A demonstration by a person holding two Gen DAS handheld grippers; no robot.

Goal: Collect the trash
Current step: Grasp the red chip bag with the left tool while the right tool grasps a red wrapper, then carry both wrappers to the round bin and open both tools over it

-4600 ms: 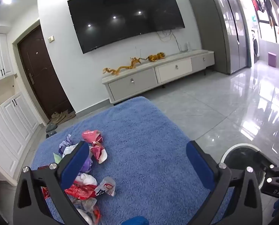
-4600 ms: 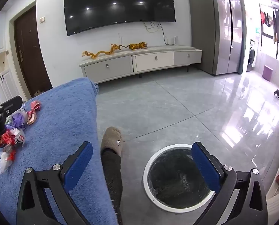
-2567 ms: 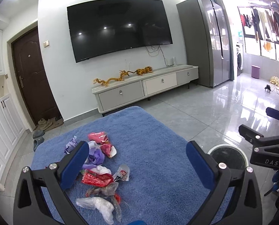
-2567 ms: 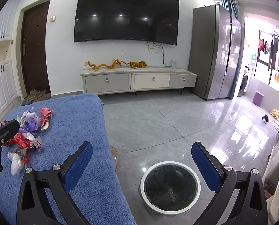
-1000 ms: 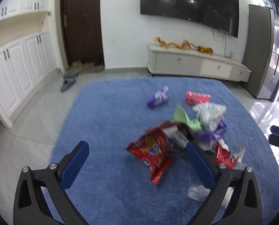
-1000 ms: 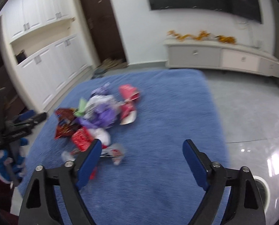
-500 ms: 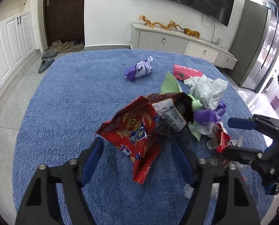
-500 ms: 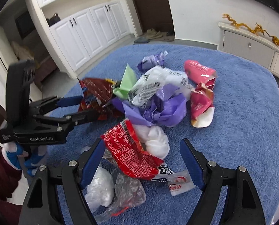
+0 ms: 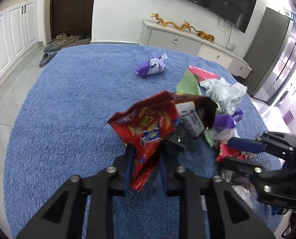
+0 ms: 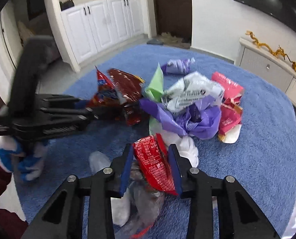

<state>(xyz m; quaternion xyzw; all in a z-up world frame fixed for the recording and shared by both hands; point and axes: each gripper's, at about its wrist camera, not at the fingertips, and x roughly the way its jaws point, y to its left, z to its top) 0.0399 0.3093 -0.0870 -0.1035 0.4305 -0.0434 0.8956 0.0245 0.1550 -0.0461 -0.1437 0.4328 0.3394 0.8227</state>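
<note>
**Both grippers now clamped on wrappers, lift-off is next**

Half a second ago both sets of fingers stood wide apart around the pile; now each has closed on a piece of trash. My left gripper (image 9: pixel 145 165) is pinched on the red snack bag (image 9: pixel 148 131), which stands crumpled above the fingers at 12 o'clock in the left wrist view. My right gripper (image 10: pixel 150 168) has squeezed onto a red wrapper with white print (image 10: pixel 155 163), its fingers tight against both sides.

The rest of the trash lies on the blue rug (image 9: pixel 68 103): a purple plastic bag (image 10: pixel 199 119) and a white printed bag (image 10: pixel 189 93) at 12 to 1 o'clock of the right gripper, a pink packet (image 10: pixel 227 85) farther toward 2, a green scrap (image 10: pixel 155 83) at 12, and a small purple-and-white wrapper (image 9: pixel 151 66) lying apart at 12 in the left view. Clear plastic (image 10: pixel 144 203) sits under the right fingers.

I judge this to be the grasp step, just completed. Next I would lift both pieces clear, watching that the clear plastic doesn't drag along, then carry them to the bin, which is out of view here.
</note>
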